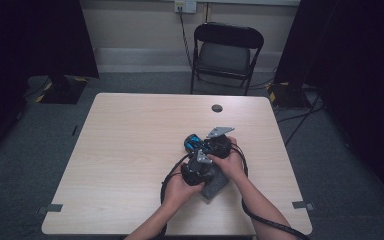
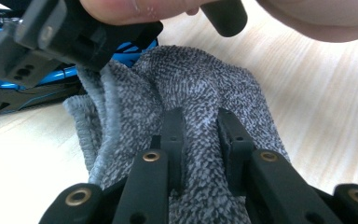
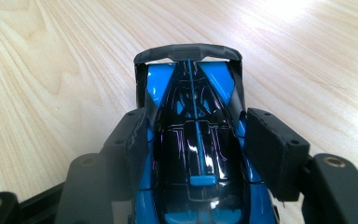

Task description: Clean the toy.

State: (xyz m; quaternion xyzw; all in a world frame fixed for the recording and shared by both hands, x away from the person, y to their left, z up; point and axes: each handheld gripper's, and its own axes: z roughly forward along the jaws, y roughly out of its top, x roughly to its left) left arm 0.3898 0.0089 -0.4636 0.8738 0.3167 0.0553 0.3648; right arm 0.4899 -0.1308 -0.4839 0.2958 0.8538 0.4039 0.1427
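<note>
Left gripper (image 2: 200, 135) is clamped on a fold of the speckled grey knitted cloth (image 2: 191, 88) at the table's near right; right gripper (image 3: 200, 144) pinches the glossy blue-and-black toy racing car (image 3: 193, 140) just beyond. Both crowd together: a tug on the cloth could knock the car askew.

I see a speckled grey-and-white knitted cloth (image 2: 205, 88), a glossy blue-and-black toy car (image 3: 196, 154) with a dark grey spoiler, and a pale wood-grain table (image 1: 130, 150)
</note>
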